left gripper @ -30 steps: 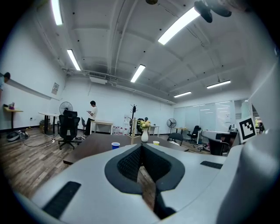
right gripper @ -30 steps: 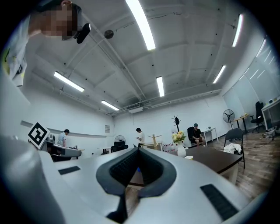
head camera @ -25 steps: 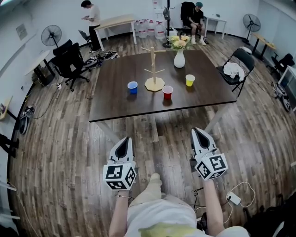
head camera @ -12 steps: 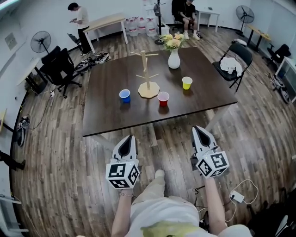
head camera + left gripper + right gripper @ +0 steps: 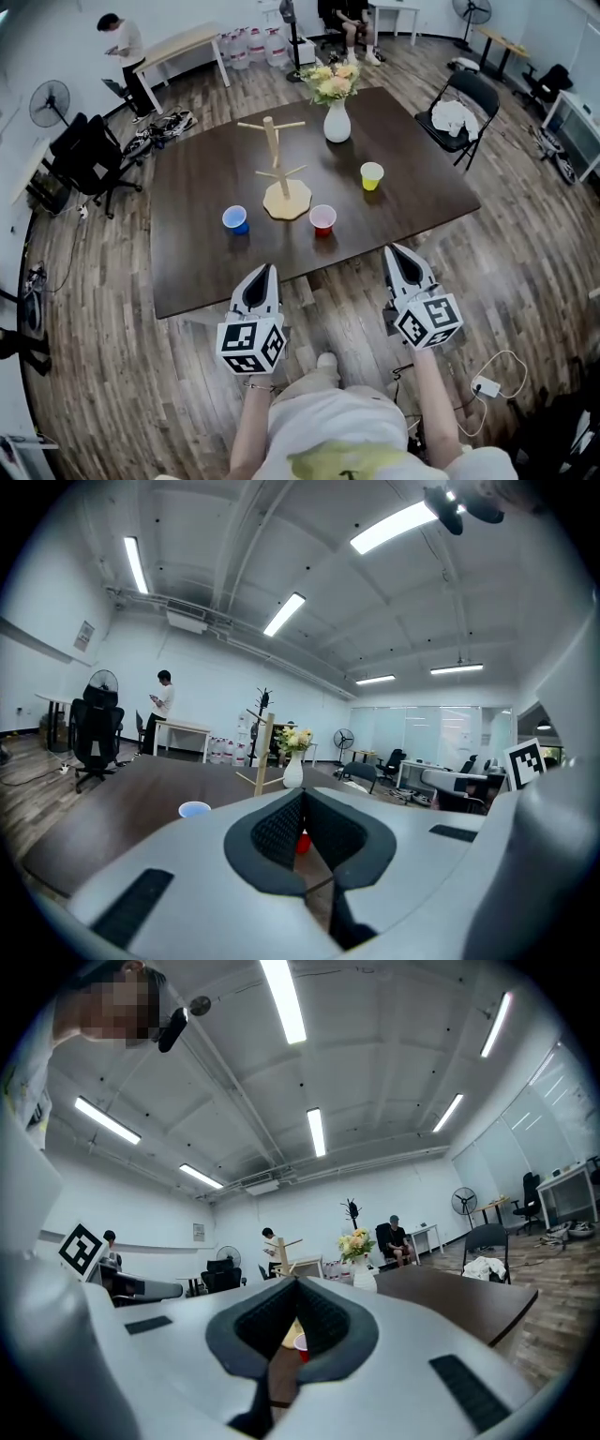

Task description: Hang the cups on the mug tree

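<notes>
The left gripper (image 5: 265, 274) hangs just short of the dark brown table (image 5: 187, 262), its ribbed black pads pressed together on nothing. On the smooth tabletop stand a round blue cup (image 5: 234, 218), the pale wooden mug tree (image 5: 281, 178) with slanted pegs and a flat base, a red cup (image 5: 322, 218) and a yellow cup (image 5: 371, 174). The right gripper (image 5: 395, 251) is likewise closed and empty.

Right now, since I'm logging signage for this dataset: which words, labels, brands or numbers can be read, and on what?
No text can be read.
The wall notice: too small and blurred to read.
The left gripper and right gripper: square marker patterns only, no letters.
The blue cup, red cup, yellow cup: no print visible.
</notes>
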Available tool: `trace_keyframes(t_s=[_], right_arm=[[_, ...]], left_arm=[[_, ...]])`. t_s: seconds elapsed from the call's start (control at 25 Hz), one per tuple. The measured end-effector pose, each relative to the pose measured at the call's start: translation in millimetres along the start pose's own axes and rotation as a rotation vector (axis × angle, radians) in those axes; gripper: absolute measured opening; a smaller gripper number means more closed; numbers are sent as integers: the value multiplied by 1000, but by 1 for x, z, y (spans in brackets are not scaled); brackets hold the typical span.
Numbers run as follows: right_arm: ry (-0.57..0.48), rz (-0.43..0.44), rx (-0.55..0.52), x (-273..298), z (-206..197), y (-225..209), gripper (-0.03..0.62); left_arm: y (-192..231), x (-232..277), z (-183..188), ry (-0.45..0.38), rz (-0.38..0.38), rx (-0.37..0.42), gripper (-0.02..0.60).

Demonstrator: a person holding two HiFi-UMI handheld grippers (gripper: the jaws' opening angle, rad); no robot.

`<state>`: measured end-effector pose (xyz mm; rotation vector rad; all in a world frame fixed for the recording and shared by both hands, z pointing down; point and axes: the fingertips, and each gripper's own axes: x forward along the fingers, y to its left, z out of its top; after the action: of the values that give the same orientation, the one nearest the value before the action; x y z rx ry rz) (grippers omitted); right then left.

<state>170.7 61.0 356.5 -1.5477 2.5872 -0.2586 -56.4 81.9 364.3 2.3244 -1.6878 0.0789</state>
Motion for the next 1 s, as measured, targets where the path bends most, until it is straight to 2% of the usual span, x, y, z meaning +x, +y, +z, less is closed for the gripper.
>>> trace_keyframes(t_s=[0.36,0.64,1.0], right_arm=[[30,-63,-1,39,-9,-28,20],[69,-72,10,65,-19,-45,20],[83,-60,24,128,-20,-96,20]], left_arm=[[13,55,-6,39,-61,-17,15],[19,85,-7,58,-67,-40,15],[21,150,-3,77,-62,-47,15]])
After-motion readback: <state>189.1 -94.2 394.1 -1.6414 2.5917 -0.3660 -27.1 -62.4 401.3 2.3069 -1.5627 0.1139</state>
